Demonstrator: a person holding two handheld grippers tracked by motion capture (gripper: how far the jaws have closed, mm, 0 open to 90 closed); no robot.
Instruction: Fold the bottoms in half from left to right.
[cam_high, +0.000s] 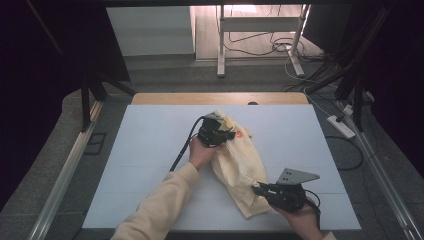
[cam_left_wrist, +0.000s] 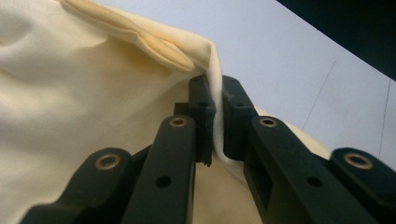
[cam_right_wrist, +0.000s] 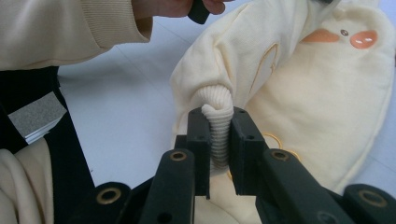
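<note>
Surface: your work lies on a pale blue-white sheet (cam_high: 150, 165) that covers the table; a strip of bare wooden tabletop (cam_high: 220, 98) shows at its far edge.
Room: beyond the table you see grey floor, a white frame on legs (cam_high: 260, 30) and loose cables (cam_high: 280, 47); a white power strip (cam_high: 341, 126) lies on the floor to the right.
Garment: the cream garment (cam_high: 240, 165) lies crumpled on the sheet, from near the middle down to the near right part, with orange marks on its far end.
Hard to see: in the high view the garment covers the tips of both grippers, and what the orange marks picture I cannot tell.
Right gripper: your right gripper (cam_right_wrist: 218, 135) is near the front edge at the right, pointing left, and its jaws are clamped on a ribbed cuff (cam_right_wrist: 217, 116) of the garment.
Left gripper: your left gripper (cam_left_wrist: 215, 116) is farther away, near the middle of the sheet, and its jaws pinch a thin fold of the cloth, almost fully closed.
Left arm: your left forearm, in a cream sleeve (cam_high: 160, 205), reaches from the near edge diagonally up to the garment's far end.
</note>
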